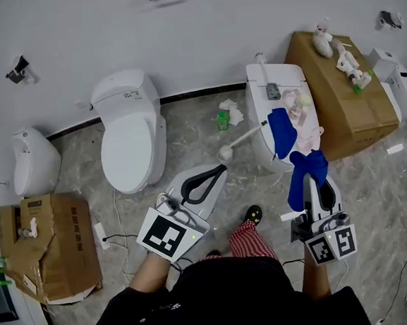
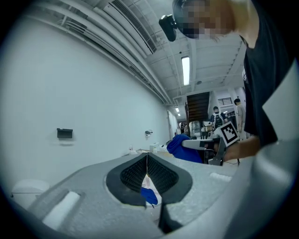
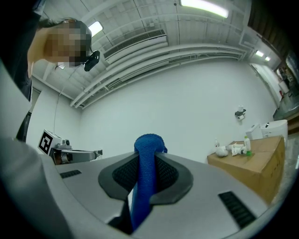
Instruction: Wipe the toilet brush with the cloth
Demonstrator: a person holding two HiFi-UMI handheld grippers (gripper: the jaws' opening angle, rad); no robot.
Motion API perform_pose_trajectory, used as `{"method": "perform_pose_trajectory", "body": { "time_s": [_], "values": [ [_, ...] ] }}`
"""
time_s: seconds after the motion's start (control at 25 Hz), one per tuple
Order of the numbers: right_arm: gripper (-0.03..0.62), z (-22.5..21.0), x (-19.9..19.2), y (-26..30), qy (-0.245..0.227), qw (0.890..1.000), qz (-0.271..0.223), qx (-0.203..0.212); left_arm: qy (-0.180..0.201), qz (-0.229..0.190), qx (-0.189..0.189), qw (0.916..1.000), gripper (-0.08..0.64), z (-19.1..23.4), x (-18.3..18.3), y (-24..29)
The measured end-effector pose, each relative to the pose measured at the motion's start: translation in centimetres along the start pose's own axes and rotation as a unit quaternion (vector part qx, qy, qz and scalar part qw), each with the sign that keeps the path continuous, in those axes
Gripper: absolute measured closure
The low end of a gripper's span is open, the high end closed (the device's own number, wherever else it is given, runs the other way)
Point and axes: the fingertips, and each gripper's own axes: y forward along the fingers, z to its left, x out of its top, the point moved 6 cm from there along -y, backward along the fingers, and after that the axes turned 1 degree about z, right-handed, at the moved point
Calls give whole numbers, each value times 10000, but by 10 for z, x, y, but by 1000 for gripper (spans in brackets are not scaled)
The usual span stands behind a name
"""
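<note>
The white toilet brush [image 1: 243,140] slants from the right toilet [image 1: 260,86] down to its head near the floor. My left gripper [image 1: 222,169] points at the brush head, just short of it. Its jaws are shut, and in the left gripper view [image 2: 147,156] nothing shows between them. My right gripper [image 1: 318,181] is shut on a blue cloth [image 1: 305,168], which bunches above the pads and hangs down in the right gripper view [image 3: 145,186]. The left gripper view also shows that cloth [image 2: 180,147] off to the right. A second blue cloth [image 1: 282,133] lies on the right toilet.
Another white toilet [image 1: 130,129] and a small white fixture [image 1: 30,163] stand at the left. A cardboard box [image 1: 340,100] with small items is at the right, and a torn box [image 1: 51,242] is at the lower left. A green bottle [image 1: 222,120] and tissue lie on the floor.
</note>
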Motion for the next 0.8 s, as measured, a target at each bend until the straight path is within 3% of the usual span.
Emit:
{"method": "perform_pose_trajectory", "body": {
  "time_s": [0.8],
  "values": [
    [528,-97,7,88,108,9994,197,278,-65,167,173,9997,554,43,2,113]
  ]
}}
